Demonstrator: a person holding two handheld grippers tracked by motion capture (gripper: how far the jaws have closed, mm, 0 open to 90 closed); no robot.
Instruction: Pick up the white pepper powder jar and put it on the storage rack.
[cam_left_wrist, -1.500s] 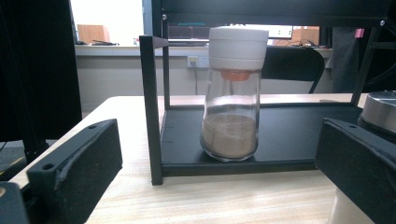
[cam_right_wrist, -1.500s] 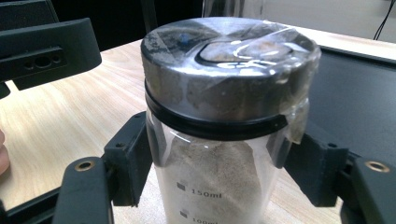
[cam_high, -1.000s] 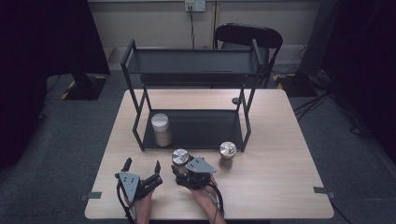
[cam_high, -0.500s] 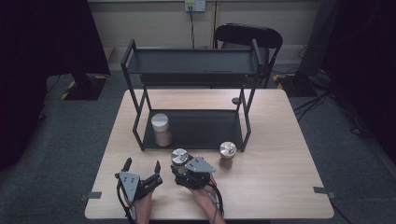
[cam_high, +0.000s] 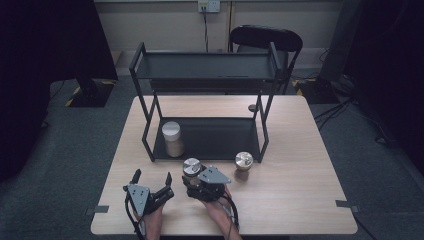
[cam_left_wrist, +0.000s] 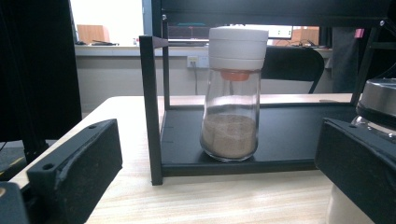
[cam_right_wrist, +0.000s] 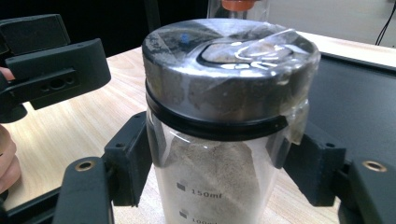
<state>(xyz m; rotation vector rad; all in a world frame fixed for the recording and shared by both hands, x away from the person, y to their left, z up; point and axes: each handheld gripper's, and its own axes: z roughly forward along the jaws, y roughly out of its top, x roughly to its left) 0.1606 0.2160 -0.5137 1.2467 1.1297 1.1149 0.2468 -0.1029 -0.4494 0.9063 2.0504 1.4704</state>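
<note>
A glass jar with a silver lid (cam_right_wrist: 224, 60) and brownish powder inside stands on the table in front of the rack; my right gripper (cam_right_wrist: 219, 172) is shut on its body, a pad pressed on each side. From above, that jar (cam_high: 191, 166) and the right gripper (cam_high: 195, 180) sit near the table's front middle. Just to their left, my left gripper (cam_high: 152, 175) rests open on the table with nothing between its fingers. In the left gripper view the open left gripper (cam_left_wrist: 217, 186) faces a white-capped jar (cam_left_wrist: 232, 116) of tan powder on the rack's lower shelf (cam_left_wrist: 280, 140).
A black two-tier rack (cam_high: 205, 70) stands mid-table, the white-capped jar (cam_high: 172, 137) at the left of its lower shelf. A second silver-lidded jar (cam_high: 243, 161) stands by the rack's front right leg. A chair (cam_high: 265, 37) is behind the table.
</note>
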